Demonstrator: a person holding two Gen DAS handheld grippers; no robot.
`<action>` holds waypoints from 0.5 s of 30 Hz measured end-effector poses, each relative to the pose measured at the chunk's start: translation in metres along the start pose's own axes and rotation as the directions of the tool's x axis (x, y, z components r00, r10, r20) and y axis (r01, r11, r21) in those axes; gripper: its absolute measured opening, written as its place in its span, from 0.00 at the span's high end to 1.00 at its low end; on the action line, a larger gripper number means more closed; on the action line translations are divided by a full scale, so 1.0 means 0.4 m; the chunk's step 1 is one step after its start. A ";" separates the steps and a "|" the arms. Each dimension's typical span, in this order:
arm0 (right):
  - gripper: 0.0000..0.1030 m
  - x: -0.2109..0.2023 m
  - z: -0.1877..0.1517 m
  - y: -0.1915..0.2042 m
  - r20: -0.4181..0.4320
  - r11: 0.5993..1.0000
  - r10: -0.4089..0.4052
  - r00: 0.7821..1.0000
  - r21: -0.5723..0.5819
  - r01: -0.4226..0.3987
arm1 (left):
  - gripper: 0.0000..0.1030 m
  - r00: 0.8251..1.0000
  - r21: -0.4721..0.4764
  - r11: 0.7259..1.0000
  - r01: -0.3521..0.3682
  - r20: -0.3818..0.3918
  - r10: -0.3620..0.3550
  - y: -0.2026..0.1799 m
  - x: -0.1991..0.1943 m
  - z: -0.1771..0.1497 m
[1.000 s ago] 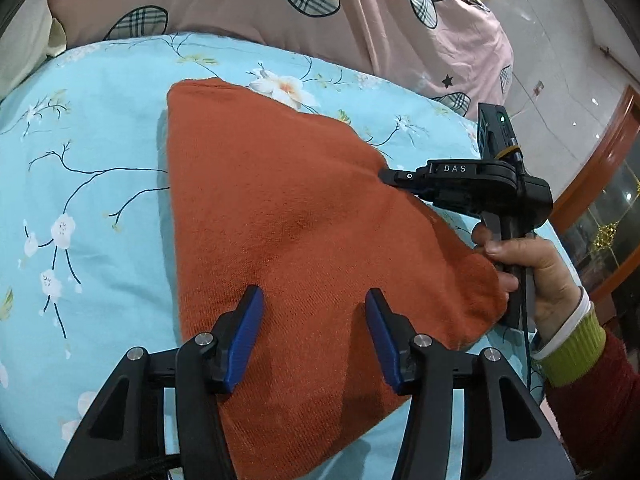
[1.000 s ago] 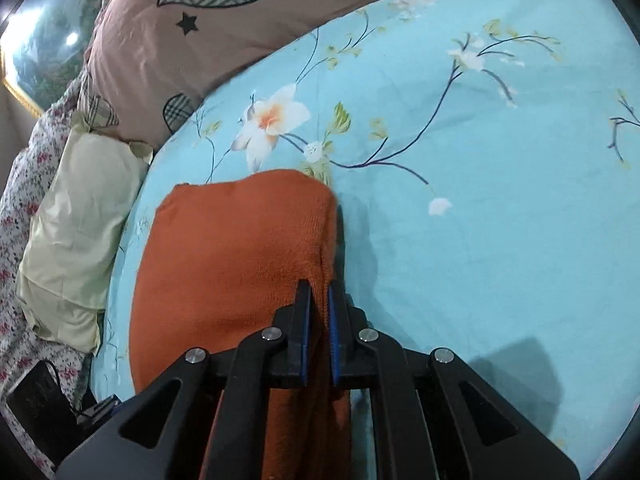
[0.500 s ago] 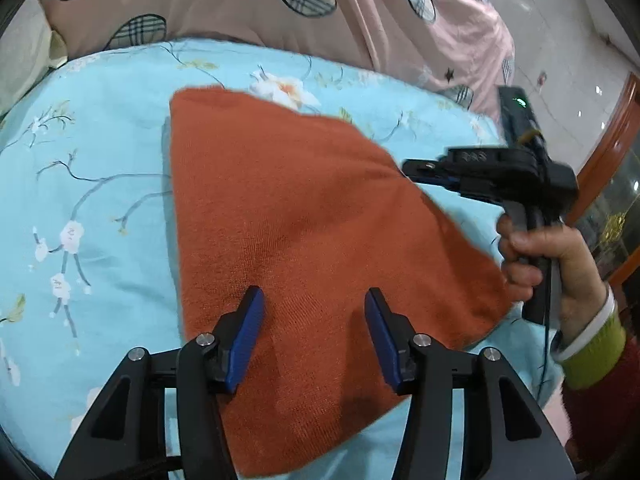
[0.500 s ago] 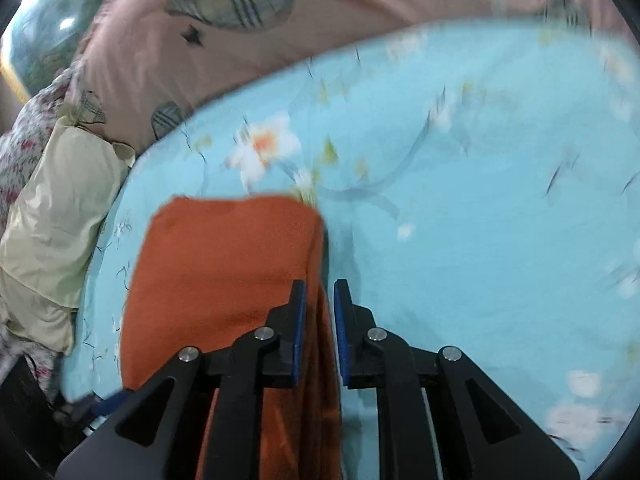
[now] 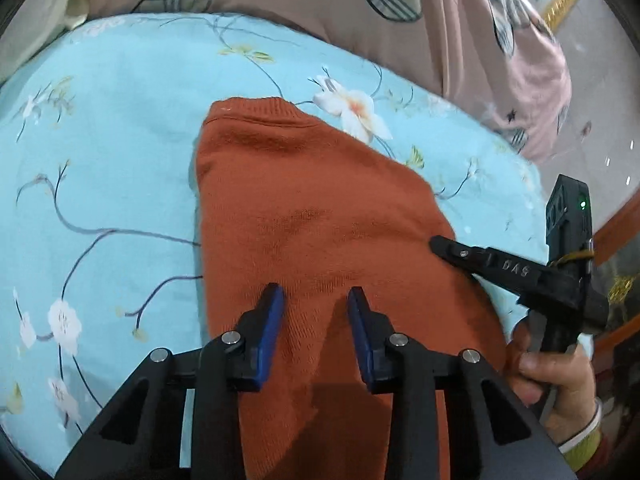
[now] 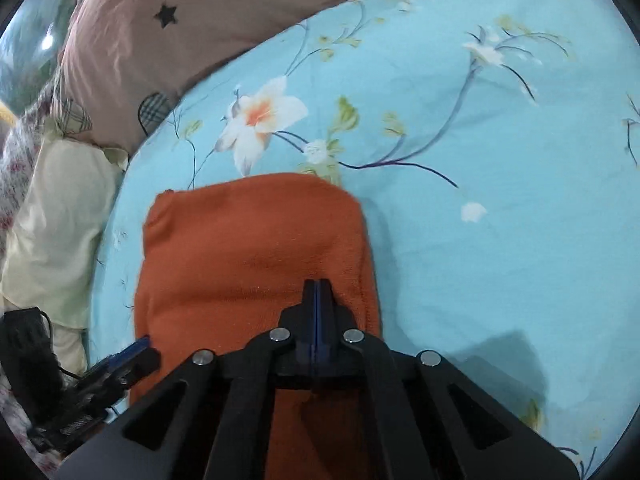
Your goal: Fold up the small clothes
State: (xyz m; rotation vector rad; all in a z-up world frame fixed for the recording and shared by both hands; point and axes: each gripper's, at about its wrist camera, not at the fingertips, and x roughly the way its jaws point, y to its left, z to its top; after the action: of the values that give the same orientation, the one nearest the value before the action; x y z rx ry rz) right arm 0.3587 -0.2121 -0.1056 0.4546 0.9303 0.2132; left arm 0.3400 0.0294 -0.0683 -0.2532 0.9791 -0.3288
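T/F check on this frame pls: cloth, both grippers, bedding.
1. The left gripper is open over the orange cloth. True.
2. The right gripper is wide open. False: its blue pads are pressed together, with no gap showing.
3. The cloth lies on a blue floral sheet. True.
4. The cloth is spread out as a single flat layer. False: it looks folded, with a rounded doubled edge on one side in the right wrist view.
5. A pink quilt with plaid patches lies beyond the sheet. True.
6. The left gripper has the cloth pinched. False: its pads stand apart above the fabric.
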 end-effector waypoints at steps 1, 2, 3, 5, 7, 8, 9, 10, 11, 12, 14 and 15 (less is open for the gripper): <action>1.00 -0.006 -0.003 0.009 0.003 1.000 -0.015 1.000 -0.015 0.015 | 0.67 1.000 0.022 0.999 -0.025 -0.001 0.025 -0.014 -0.002 0.000; 1.00 -0.017 -0.008 0.015 0.003 0.999 -0.026 1.000 -0.024 0.026 | 0.67 0.999 0.032 0.999 -0.039 0.004 0.039 -0.022 -0.006 -0.002; 1.00 -0.031 -0.014 0.018 0.006 0.999 -0.026 1.000 -0.023 0.027 | 0.67 0.999 0.038 0.998 -0.051 0.015 0.050 -0.031 -0.016 -0.006; 0.96 -0.072 -0.034 0.021 0.017 1.000 -0.007 1.000 -0.021 0.007 | 0.67 0.999 0.036 0.999 -0.035 0.025 0.034 -0.039 -0.042 -0.022; 0.96 -0.125 -0.065 0.035 0.039 0.999 0.016 0.999 -0.047 -0.014 | 0.67 0.999 0.042 0.999 0.011 0.040 -0.012 -0.047 -0.083 -0.056; 0.96 -0.155 -0.088 0.047 0.044 0.997 0.052 0.998 -0.067 -0.049 | 0.67 0.998 0.050 0.998 0.024 0.048 -0.026 -0.053 -0.101 -0.073; 0.96 -0.171 -0.110 0.058 0.038 0.994 0.074 0.997 -0.087 -0.071 | 0.67 0.998 0.061 0.997 0.038 0.057 -0.041 -0.059 -0.122 -0.094; 0.96 -0.184 -0.140 0.066 0.023 0.991 0.077 0.997 -0.113 -0.074 | 0.66 0.995 0.085 0.994 0.066 0.065 -0.071 -0.072 -0.148 -0.127; 0.96 -0.192 -0.177 0.069 0.000 0.989 0.053 0.999 -0.135 -0.053 | 0.66 0.995 0.099 0.992 0.073 0.065 -0.080 -0.080 -0.163 -0.150; 0.96 -0.194 -0.212 0.060 -0.015 0.990 0.024 1.000 -0.138 -0.026 | 0.66 0.995 0.112 0.991 0.070 0.060 -0.078 -0.088 -0.173 -0.176; 1.00 -0.197 -0.260 0.029 -0.001 0.991 -0.014 1.000 -0.132 0.013 | 0.66 0.997 0.142 0.988 0.054 0.043 -0.060 -0.102 -0.187 -0.232; 1.00 -0.199 -0.274 0.013 0.019 0.993 0.008 1.000 -0.119 -0.006 | 0.66 0.999 0.149 0.989 0.017 0.038 -0.023 -0.102 -0.186 -0.262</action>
State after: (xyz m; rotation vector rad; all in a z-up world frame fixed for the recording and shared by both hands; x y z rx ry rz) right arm 0.2234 -0.2057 -0.1017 0.3492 0.8914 0.2687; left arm 0.2068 0.0137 -0.0528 -0.1335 0.9084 -0.4120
